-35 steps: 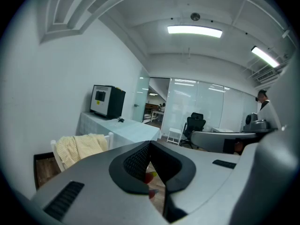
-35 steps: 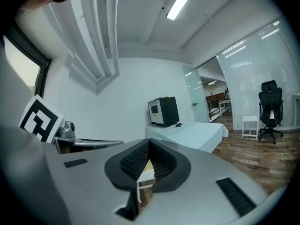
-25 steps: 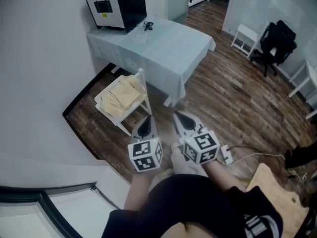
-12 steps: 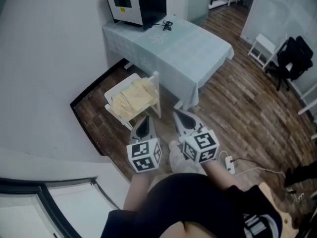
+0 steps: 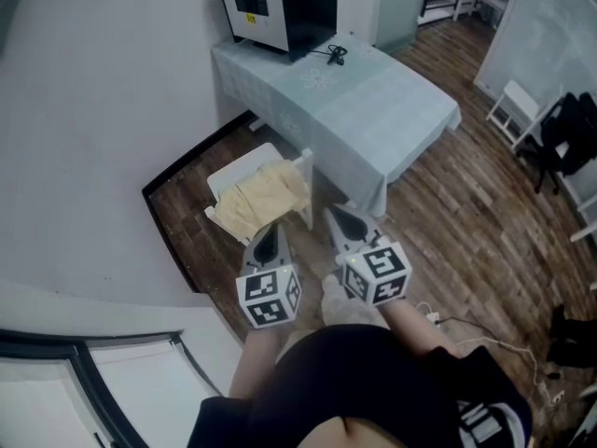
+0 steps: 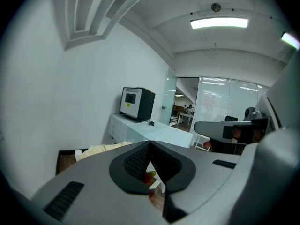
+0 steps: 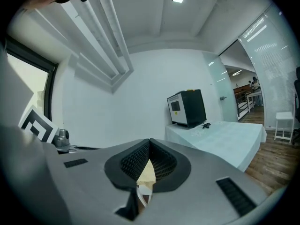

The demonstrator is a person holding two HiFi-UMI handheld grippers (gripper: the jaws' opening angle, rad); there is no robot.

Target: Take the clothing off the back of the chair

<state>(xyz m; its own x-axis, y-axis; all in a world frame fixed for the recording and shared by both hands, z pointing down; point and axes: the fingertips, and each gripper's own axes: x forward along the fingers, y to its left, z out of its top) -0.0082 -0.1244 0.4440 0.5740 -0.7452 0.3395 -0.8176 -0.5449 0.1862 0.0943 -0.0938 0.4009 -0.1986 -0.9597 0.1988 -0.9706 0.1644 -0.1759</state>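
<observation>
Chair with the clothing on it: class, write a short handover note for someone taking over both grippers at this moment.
Left gripper: jaws shut, nothing held, short of the chair.
Right gripper: jaws shut, nothing held, beside the left one.
Things: the pale yellow clothing lies draped over the white chair, which stands next to the cloth-covered table.
Done: nothing yet; the clothing is untouched.
Left to do: reach the chair, open a gripper, close it on the clothing and lift it clear.
</observation>
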